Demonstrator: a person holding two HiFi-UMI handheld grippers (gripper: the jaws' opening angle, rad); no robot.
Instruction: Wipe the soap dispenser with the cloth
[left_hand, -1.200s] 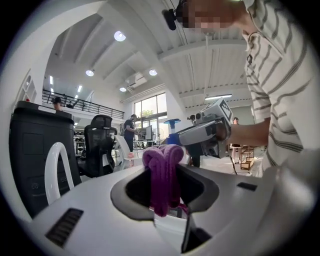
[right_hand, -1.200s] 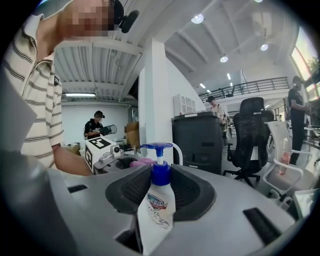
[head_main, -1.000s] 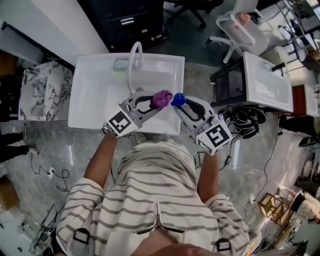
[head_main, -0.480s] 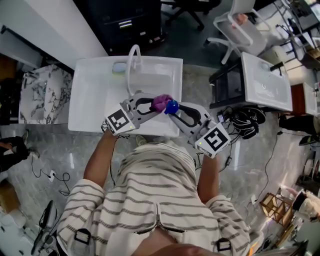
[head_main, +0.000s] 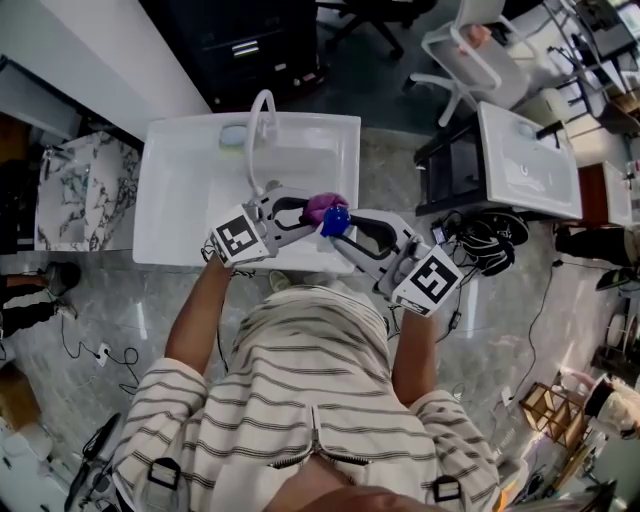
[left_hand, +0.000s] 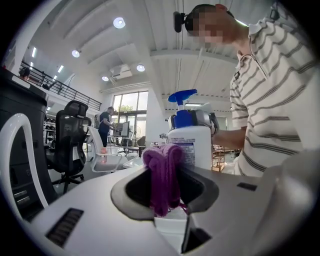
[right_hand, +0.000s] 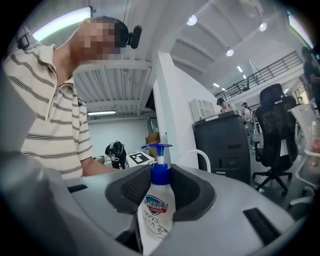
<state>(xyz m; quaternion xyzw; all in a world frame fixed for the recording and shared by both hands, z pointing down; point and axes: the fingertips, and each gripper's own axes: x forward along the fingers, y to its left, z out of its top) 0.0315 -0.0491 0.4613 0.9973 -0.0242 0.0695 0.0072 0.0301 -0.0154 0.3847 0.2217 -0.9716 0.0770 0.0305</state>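
- The left gripper (head_main: 312, 209) is held out level above the front edge of a white rectangular sink basin (head_main: 185, 190). Its jaws are closed on a bunched purple yarn-like cloth (left_hand: 162, 172), which is pinched between the pads and stands out past the tips as a looped knot.
- The right gripper (head_main: 340, 228) is angled in from the opposite side, so that its tips are brought close to those of the left gripper. Its jaws are clamped at a middling width on a white plastic soap dispenser bottle with a blue pump head (right_hand: 156, 207).
- The bottle is gripped at its shoulder and blue collar. It is held upright between the pads, with the printed label turned back toward the right gripper.
- The soap dispenser is thereby placed just ahead of the left gripper's tips. The knot of the cloth is seen against the bottle's side below the blue collar, though actual contact cannot be confirmed.
- In the head view the blue pump head is found directly beside the purple cloth, between the two grippers.
- A white curved tap (head_main: 258, 125) is seen beyond the left gripper's tips, at the far side of the basin.
- A striped shirt (head_main: 310, 390) is worn by the person behind both grippers.
- A black office chair (left_hand: 70, 142) is seen well apart, to the left of the left gripper.
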